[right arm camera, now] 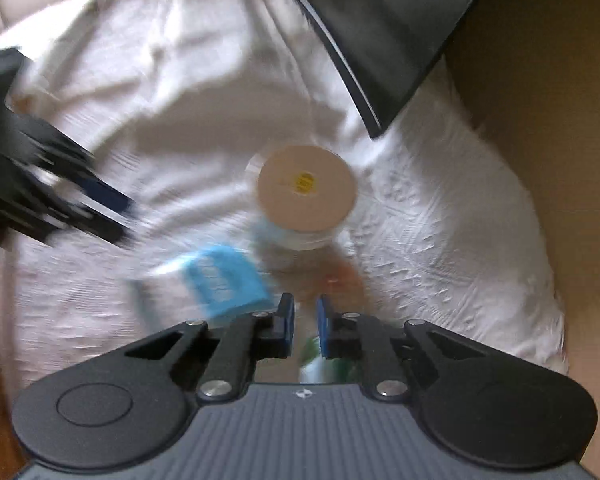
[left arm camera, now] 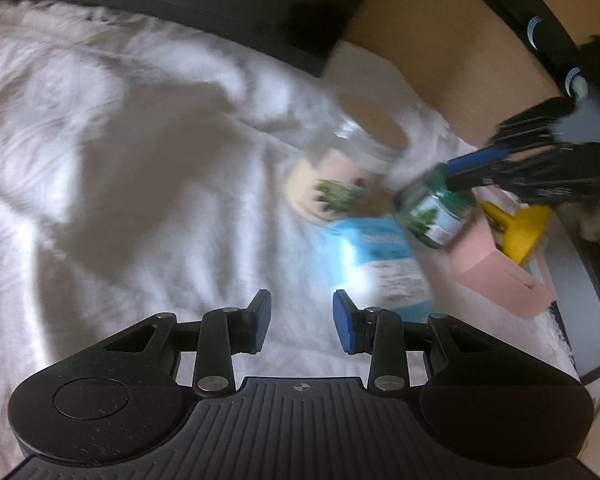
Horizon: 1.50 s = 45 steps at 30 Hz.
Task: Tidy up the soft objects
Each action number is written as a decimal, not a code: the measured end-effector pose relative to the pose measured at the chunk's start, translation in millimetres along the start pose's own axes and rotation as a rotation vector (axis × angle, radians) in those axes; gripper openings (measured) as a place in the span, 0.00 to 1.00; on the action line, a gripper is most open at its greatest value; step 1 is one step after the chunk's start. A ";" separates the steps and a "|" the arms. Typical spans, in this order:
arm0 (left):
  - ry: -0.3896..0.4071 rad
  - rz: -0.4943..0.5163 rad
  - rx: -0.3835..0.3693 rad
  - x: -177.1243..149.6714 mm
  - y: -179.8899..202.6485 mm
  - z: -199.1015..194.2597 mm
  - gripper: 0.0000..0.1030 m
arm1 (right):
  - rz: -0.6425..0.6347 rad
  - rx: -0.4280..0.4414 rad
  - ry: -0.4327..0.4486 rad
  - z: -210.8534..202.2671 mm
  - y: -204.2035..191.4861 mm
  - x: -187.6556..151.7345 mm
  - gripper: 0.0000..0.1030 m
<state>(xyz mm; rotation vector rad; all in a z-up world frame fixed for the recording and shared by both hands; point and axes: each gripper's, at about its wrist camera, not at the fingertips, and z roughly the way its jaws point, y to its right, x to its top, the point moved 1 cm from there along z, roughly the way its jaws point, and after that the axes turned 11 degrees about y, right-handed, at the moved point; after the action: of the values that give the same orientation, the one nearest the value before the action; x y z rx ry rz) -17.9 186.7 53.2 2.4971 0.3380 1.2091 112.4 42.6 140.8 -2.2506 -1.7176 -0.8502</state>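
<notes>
A white cloth (left arm camera: 120, 140) covers the surface in both views (right arm camera: 180, 92). My left gripper (left arm camera: 302, 320) is open and empty above it. My right gripper (left arm camera: 448, 172) is shut on the rim of a small green glass jar (left arm camera: 432, 212) with a tree label. In the right wrist view the gripper (right arm camera: 305, 330) is nearly closed, with the jar (right arm camera: 320, 360) just showing under its fingers. A larger glass jar with a tan lid (left arm camera: 364, 148) stands on the cloth (right arm camera: 306, 188). A blue and white packet (left arm camera: 380, 264) lies beside it (right arm camera: 216, 280).
A pink box (left arm camera: 496, 272) with a yellow object (left arm camera: 520, 228) sits at the right. A dark flat panel (left arm camera: 240, 0) lies at the back, also in the right wrist view (right arm camera: 380, 32). A tan cardboard wall (right arm camera: 540, 120) stands at the right. The left gripper (right arm camera: 60, 192) shows blurred at the left.
</notes>
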 end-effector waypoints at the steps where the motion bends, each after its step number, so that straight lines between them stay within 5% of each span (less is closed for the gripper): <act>1: 0.001 0.016 0.001 -0.1 8.7 2.8 0.36 | 0.006 0.004 0.022 -10.1 -8.0 -5.6 0.12; 13: 0.062 0.391 0.092 -1.8 108.4 53.0 0.36 | 0.240 -0.063 0.005 -23.9 -57.6 -110.3 0.13; 20: 0.074 0.602 0.171 -11.9 123.6 75.2 0.42 | 0.288 -0.148 0.071 -42.8 -43.0 -107.9 0.18; 23: 0.069 0.598 0.203 -8.3 113.7 72.1 0.44 | 0.317 -0.181 0.123 -50.2 -27.4 -91.7 0.23; 27: 0.047 0.580 0.232 -2.3 95.3 62.1 0.46 | 0.258 -0.219 0.156 -46.4 -15.1 -61.0 0.57; 34: 0.034 0.486 0.294 12.2 51.9 43.5 0.51 | 0.092 -0.166 0.130 -11.4 -2.7 -19.5 0.57; 45: 0.057 0.221 0.095 25.2 3.2 4.6 0.47 | -0.065 0.006 -0.084 62.3 21.1 9.5 0.57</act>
<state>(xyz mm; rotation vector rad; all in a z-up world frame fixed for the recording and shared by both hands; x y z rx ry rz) 1.2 191.8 69.7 2.6408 0.1383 1.3806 154.1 73.2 99.0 -2.2687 -1.8358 -0.7728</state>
